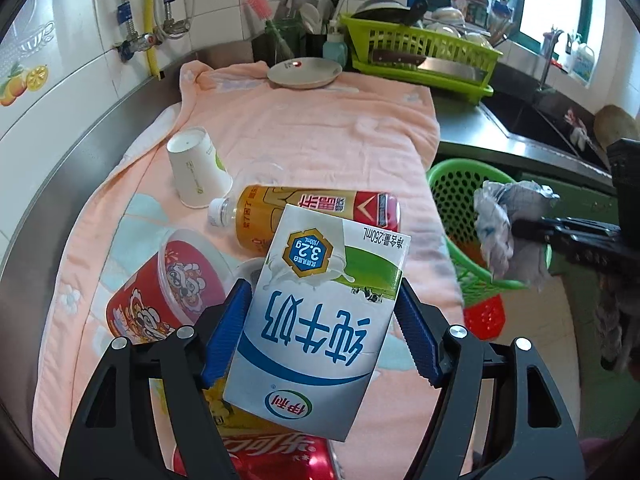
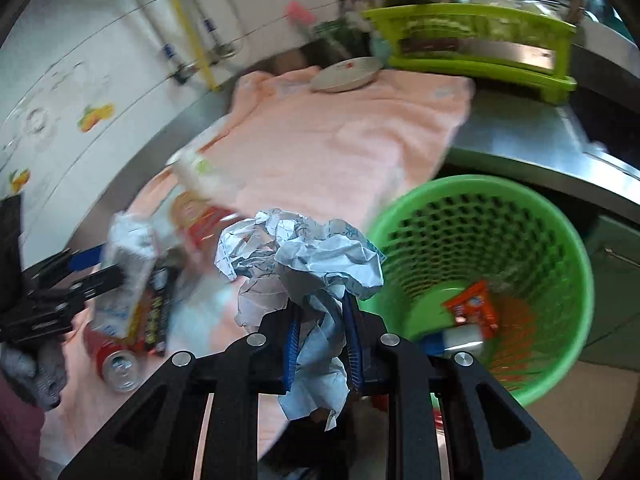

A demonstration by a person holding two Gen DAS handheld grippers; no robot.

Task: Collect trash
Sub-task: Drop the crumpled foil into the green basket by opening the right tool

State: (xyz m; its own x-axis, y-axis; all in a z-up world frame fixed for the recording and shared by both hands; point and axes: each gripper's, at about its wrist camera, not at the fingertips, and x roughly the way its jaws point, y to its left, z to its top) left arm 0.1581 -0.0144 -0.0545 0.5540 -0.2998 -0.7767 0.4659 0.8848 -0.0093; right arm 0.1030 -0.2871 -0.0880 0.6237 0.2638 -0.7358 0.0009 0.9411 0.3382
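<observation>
Left view: the left gripper (image 1: 320,332) holds the milk box (image 1: 320,320) by its flat sides, left of the green bin (image 1: 452,188). It looks light and squashy.

Right view: the right gripper (image 2: 322,338) pinches the paper ball (image 2: 300,264), soft and light, just left of the bin.

Milk carton (image 1: 320,320): coated card, smooth, slight sheen. Pads (image 1: 230,332) pressing its sides: blue ribbed rubber or plastic; gripper arms matt black plastic with bright metal rivets.
Paper wad (image 2: 304,264): thin printed paper, heavily creased, matt.
Towel (image 1: 304,128): peach terry cloth, soft nap, matt.
Paper cup (image 1: 198,168) at 10 o'clock from the carton: matt white.
Bottle (image 1: 304,216) at 12 o'clock: clear plastic, glossy label.
Tub (image 1: 168,288): glossy red plastic.
Can (image 2: 116,364): shiny metal.
Basket (image 2: 560,240): green perforated plastic, smooth.
Worktop (image 1: 460,124): brushed steel.
Wall (image 1: 80,60): glazed tile.
</observation>
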